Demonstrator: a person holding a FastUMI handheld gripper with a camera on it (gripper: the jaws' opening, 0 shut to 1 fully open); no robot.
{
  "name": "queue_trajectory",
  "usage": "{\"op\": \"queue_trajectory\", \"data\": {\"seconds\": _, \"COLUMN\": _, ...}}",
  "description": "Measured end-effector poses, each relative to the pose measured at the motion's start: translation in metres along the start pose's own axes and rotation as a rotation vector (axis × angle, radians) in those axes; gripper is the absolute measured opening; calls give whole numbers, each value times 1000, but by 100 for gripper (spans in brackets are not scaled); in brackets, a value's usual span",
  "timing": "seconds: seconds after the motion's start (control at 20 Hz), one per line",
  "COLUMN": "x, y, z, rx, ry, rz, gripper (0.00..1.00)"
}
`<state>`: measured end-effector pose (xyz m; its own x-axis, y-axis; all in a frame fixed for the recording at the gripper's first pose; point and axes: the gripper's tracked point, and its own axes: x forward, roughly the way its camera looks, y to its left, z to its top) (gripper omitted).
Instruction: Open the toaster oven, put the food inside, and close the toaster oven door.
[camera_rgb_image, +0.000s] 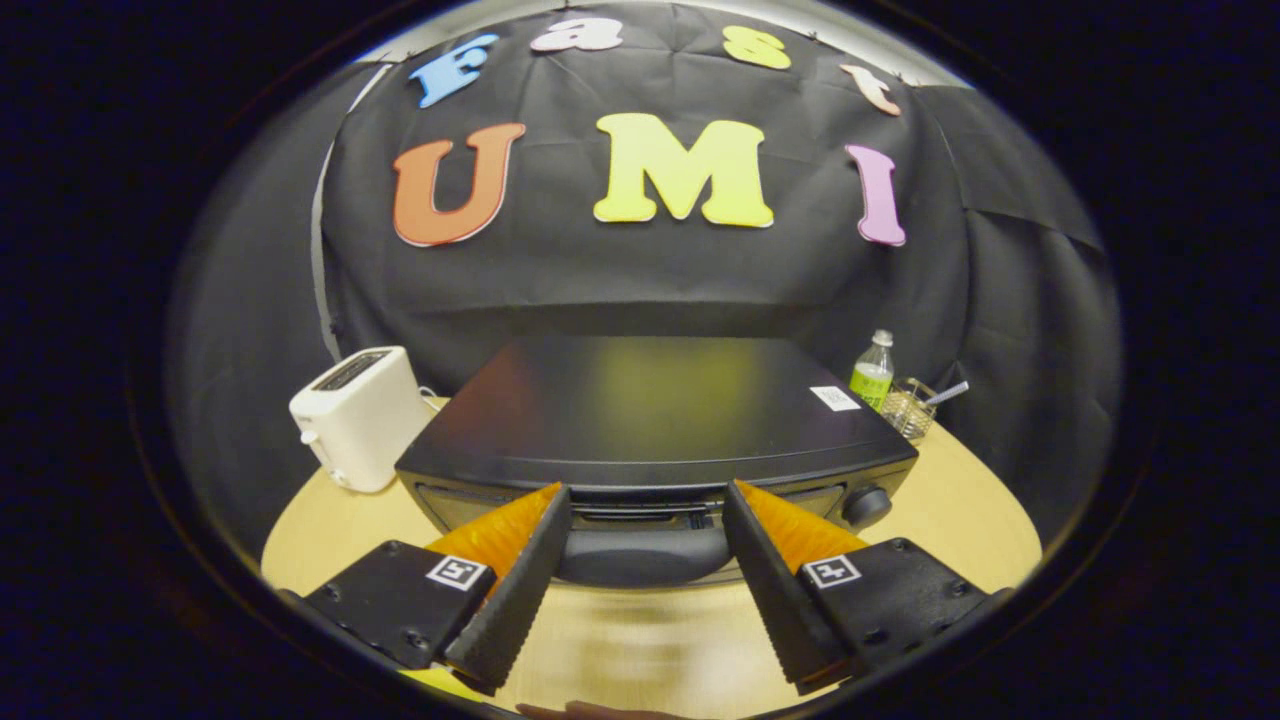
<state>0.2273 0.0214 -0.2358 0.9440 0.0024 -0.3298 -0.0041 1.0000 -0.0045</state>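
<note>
While the round, pale wooden counter (960, 520) took up most of the booth floor space, black cloth hung close behind it as the wall, so the room felt pretty tight. Bare wood showed in front of the oven and off to both sides, with the counter's curved edge dropping away not far past the right side.

Sitting dead centre was the black, boxy toaster oven (655, 415), door shut, its wide dark handle (642, 555) facing the camera and a round knob (866, 505) at the right of the front.

As for the gripper (646, 520), its jaws were spread wide and had hold of nothing; the orange-backed black fingers (520, 580) stood either side of the handle, tips up near the oven front. Couldn't tell if they actually touched it.

Other stuff: a white plastic pop-up toaster (362, 415) just left of the oven, and behind its right corner a small clear bottle with a green label (873, 372) beside a clear glass holder (908, 408) with something sticking out.
</note>
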Motion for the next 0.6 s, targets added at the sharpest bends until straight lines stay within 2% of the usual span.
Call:
{"op": "queue_trajectory", "data": {"seconds": 0.25, "x": -26, "y": -3, "z": -26, "rx": 15, "ry": 24, "rz": 62, "gripper": 99}}
{"op": "queue_trajectory", "data": {"seconds": 0.6, "x": -63, "y": -6, "z": -86, "rx": -39, "ry": 78, "rz": 22, "gripper": 98}}
